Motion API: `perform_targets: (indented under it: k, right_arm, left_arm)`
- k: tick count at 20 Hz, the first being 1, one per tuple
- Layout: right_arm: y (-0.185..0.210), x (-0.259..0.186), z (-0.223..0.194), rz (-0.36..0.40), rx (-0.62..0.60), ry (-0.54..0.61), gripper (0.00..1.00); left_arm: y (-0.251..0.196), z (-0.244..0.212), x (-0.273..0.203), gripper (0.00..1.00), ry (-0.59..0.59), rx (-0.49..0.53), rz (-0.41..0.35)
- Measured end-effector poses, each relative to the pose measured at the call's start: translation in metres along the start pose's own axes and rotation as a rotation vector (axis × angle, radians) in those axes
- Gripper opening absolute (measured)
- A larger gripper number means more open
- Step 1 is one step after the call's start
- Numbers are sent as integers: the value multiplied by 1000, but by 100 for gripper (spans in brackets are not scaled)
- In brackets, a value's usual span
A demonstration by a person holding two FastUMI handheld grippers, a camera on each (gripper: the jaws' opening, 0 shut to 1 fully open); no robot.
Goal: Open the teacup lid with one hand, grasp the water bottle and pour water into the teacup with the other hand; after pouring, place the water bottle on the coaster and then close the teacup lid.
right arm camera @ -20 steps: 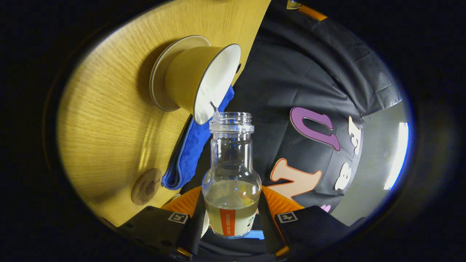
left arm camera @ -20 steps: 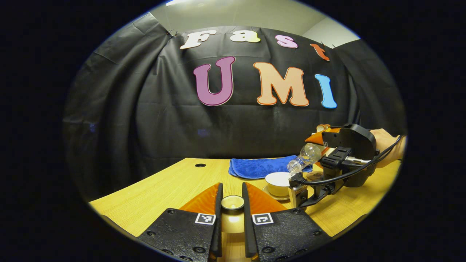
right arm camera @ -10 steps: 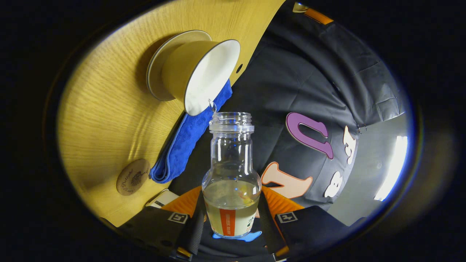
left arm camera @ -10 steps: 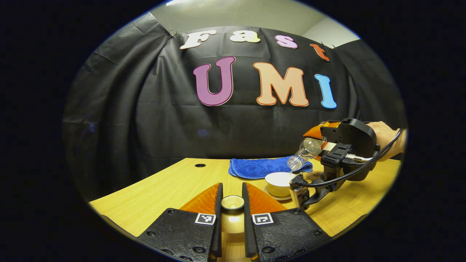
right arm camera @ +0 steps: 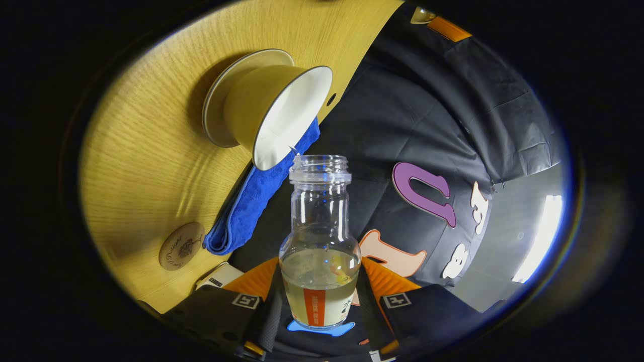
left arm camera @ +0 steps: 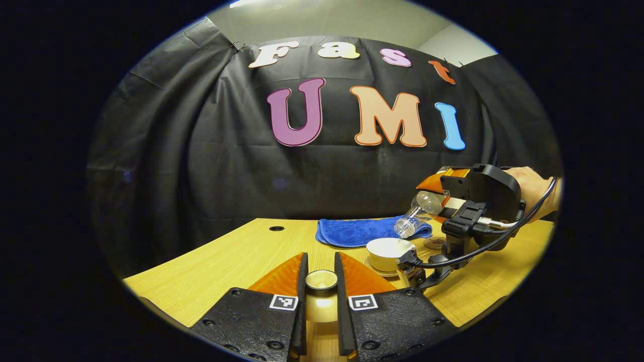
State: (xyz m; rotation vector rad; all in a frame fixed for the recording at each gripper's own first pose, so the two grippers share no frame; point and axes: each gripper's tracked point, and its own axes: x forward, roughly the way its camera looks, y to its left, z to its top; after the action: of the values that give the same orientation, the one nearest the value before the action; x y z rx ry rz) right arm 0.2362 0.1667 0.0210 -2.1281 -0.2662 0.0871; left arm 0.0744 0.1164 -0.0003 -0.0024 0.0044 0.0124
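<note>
- Water bottle (right arm camera: 320,241) sits clamped between both fingers of the right claw (right arm camera: 319,301), tipped over so its open mouth points at the teacup (right arm camera: 274,113); some liquid remains in its lower part.
- From the left gripper view, that bottle (left arm camera: 416,213) hangs neck-down above the rim of the teacup (left arm camera: 386,253), with the right claw (left arm camera: 437,198) and the hand (left arm camera: 533,188) holding it off to the right.
- Teacup stands on its saucer (right arm camera: 216,108) on the wooden table (left arm camera: 226,261), uncovered.
- Left claw (left arm camera: 321,281) is closed on the teacup lid (left arm camera: 321,280), both fingers pressing its sides, held low over the near part of the table, well apart from the cup.
- Round coaster (right arm camera: 181,246) lies bare on the table, near a folded blue cloth (right arm camera: 254,203).
- Blue cloth (left arm camera: 359,231) lies just behind the cup in the left gripper view.
</note>
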Motion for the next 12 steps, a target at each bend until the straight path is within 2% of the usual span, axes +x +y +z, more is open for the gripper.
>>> perform_targets:
  k: [12]
  right_arm:
    - [3, -1, 9, 17, 13, -14, 72]
  left_arm:
    - [0, 0, 0, 22, 0, -1, 0]
